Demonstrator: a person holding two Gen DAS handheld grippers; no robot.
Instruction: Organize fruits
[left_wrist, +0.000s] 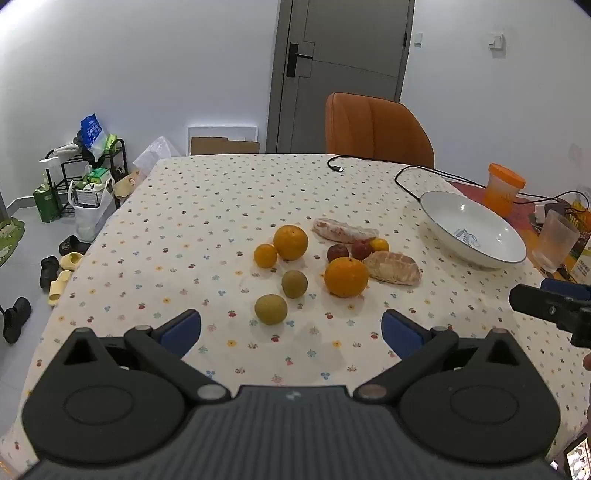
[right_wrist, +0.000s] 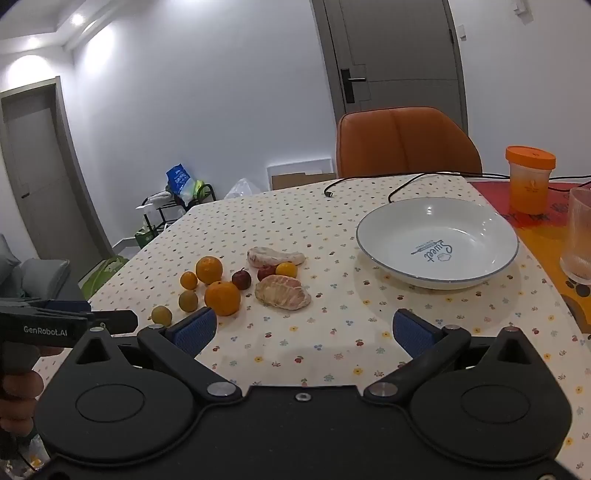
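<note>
Fruit lies loose on the dotted tablecloth: two big oranges, small oranges, two green-brown fruits, two dark red fruits and two peeled pomelo pieces. An empty white bowl stands to the right of them. My left gripper hovers open just short of the nearest green fruit, holding nothing. My right gripper is open and empty over bare cloth, with the bowl ahead on the right and the near orange by its left finger.
An orange chair stands at the far edge. Black cables trail across the back of the table. An orange-lidded jar and a clear glass stand right of the bowl. Shoes, bags and a rack fill the floor on the left.
</note>
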